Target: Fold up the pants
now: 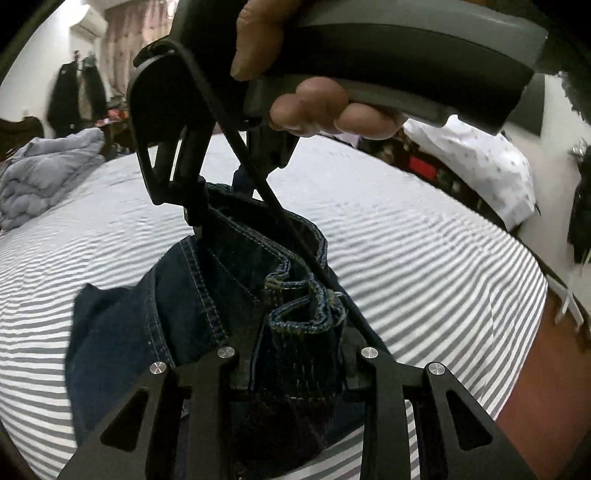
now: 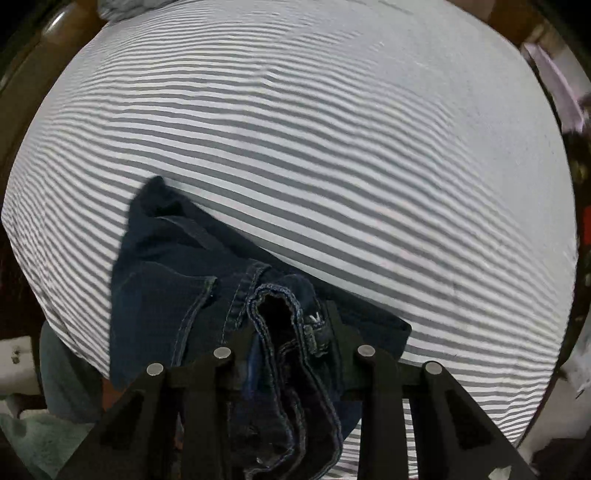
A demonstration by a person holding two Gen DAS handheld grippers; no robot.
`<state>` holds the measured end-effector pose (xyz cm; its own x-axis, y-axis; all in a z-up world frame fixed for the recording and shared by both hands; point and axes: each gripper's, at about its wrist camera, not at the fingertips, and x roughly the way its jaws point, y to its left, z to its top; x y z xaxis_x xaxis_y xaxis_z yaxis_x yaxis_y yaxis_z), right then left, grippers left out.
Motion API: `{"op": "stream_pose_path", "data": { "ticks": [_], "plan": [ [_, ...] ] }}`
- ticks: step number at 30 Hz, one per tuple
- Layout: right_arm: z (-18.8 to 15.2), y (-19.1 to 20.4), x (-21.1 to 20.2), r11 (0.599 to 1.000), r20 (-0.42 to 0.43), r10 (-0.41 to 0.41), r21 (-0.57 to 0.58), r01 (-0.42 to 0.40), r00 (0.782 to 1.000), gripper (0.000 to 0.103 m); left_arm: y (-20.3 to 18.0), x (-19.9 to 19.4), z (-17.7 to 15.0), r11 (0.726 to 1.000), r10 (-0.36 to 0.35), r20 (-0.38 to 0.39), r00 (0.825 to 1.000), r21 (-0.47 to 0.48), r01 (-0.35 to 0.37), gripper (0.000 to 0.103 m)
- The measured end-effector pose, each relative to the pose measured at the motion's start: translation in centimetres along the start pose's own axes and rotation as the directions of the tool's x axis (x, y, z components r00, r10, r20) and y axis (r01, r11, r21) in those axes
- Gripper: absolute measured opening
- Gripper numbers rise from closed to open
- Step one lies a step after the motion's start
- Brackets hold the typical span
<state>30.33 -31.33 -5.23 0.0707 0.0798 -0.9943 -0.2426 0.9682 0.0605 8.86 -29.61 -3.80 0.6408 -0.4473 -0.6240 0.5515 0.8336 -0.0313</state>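
Presently: dark denim jeans [image 1: 207, 295], bunched, lifted over striped bedsheet [image 1: 406, 258]. Left gripper [image 1: 295, 354] clenched on hem folds; right gripper [image 2: 291, 354] clenched on hems. Grey quilt [image 1: 44, 173] at ten o'clock; right hand [image 1: 317, 107] blocks twelve o'clock.

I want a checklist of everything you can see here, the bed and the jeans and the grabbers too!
Surface: striped bed sheet, grey and white.
Job's things: dark blue jeans, bunched, partly lifted.
Clutter: grey quilt at the bed's far edge.
Grippers: left hand-held gripper shut on jeans hem; right hand-held gripper shut on jeans edge.
Cables: nothing seen.
Surroundings: dark coats hanging on wall; air conditioner above.
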Motion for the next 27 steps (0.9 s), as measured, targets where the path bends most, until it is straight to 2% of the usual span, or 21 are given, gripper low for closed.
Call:
{"op": "stream_pose_path", "data": {
  "ticks": [6,9,10,12,15,20,23,27],
  "plan": [
    [-1.1,-2.8,1.9,0.999,0.007,0.031,0.026,-0.031,0.999,0.027,-2.2,2.2,-0.3,0.999,-0.015,-0.043,0.999,0.043,0.017,0.031],
    [-1.5,-3.4,2.9,1.000,0.013,0.019,0.019,-0.019,1.000,0.031,-2.5,3.2,-0.7,0.997,-0.018,-0.097,0.995,0.070,0.025,0.037],
    [-1.6,-3.4,3.0,1.000,0.020,0.005,0.005,-0.005,1.000,0.036,-2.0,2.8,-0.9,0.997,-0.025,-0.106,0.994,0.070,0.032,0.039],
    [-2.0,-3.3,3.8,0.999,0.024,-0.046,-0.007,0.046,0.999,0.038,-1.6,2.6,-1.3,0.993,-0.091,-0.154,0.984,0.066,0.102,0.039],
    [-2.4,-4.1,4.2,0.999,0.037,-0.011,0.051,0.009,0.999,0.042,-1.1,1.8,-1.5,0.983,-0.165,-0.170,0.972,0.056,0.177,0.043],
    [-3.6,-5.0,3.2,0.995,0.087,-0.030,0.093,0.022,0.996,0.049,0.6,-1.3,-0.5,0.971,-0.235,-0.136,0.963,0.012,0.238,0.053],
    [-5.2,-5.9,1.7,0.989,0.143,-0.040,0.149,0.018,0.989,0.049,2.4,-3.4,0.7,0.974,-0.229,-0.124,0.966,-0.030,0.227,0.054],
    [-7.5,-7.2,-1.3,0.970,0.254,-0.079,0.241,0.015,0.964,0.049,5.8,-6.0,1.1,0.978,-0.204,-0.084,0.975,-0.053,0.200,0.057]
  ]
}}
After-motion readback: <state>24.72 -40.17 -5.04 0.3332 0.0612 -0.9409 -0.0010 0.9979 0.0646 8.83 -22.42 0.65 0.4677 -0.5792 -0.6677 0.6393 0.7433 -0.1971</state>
